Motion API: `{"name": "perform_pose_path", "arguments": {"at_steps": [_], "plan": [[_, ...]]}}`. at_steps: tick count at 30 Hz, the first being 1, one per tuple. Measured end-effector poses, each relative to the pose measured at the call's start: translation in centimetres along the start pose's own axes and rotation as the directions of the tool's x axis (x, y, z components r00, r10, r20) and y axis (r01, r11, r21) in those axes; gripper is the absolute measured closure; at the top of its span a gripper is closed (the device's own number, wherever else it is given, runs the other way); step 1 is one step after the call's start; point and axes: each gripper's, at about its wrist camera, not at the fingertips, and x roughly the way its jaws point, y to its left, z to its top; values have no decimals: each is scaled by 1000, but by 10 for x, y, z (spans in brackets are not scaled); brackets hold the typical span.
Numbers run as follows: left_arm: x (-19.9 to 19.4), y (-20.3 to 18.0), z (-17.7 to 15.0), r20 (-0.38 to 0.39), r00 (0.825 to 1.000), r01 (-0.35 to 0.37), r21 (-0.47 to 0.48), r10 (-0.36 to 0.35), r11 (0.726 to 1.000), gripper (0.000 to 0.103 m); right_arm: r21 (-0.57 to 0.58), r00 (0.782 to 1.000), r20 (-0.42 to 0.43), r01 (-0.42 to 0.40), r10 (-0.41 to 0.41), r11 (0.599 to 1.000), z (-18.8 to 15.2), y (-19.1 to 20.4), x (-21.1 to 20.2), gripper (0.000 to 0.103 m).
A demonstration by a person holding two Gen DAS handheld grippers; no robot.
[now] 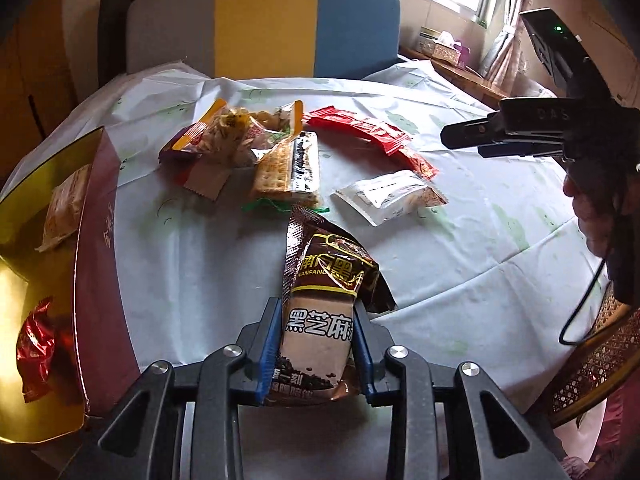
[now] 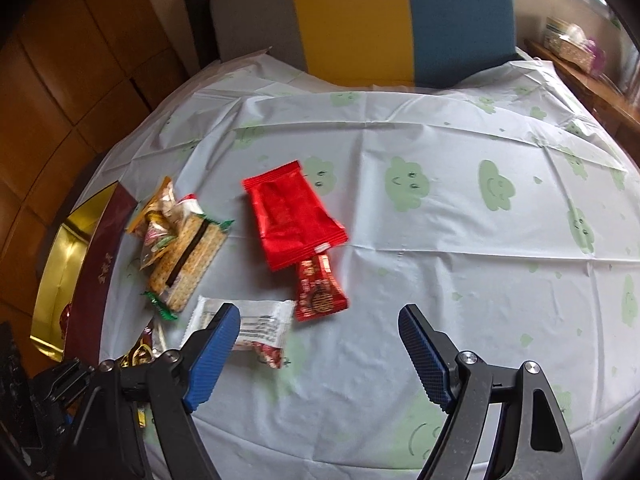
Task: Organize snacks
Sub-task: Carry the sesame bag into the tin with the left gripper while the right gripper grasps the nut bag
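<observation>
round table under a pale cloth printed with green clouds, colour-block chair back behind it, window at upper right. left gripper is clamped on a brown sesame snack pouch, blue pads pressing both long sides, pouch top sticking up past the fingertips. gold-lined box with maroon wall sits at the left edge of the table; inside it a pale wrapped pack and a red foil pack. loose on the cloth: mixed pile of small bags, cracker sandwich pack just beside it, flat red packets, a small red printed packet touching their near end, white packet close to the right gripper's left finger. right gripper hovers over the cloth, fingers wide apart, nothing between them. in the left wrist view it shows at right edge, side-on.
</observation>
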Motion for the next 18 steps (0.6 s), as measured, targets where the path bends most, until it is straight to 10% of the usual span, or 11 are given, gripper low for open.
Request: {"name": "perform_pose_path", "arguments": {"at_steps": [12, 18], "plan": [[-1, 3, -5, 33, 999, 7, -19, -6, 1000, 70, -369, 994, -25, -105, 103, 924, 44, 126, 25, 20], [-2, 7, -6, 40, 999, 24, -36, -23, 999, 70, -536, 997, -71, -57, 22, 842, 63, 174, 71, 16]]}}
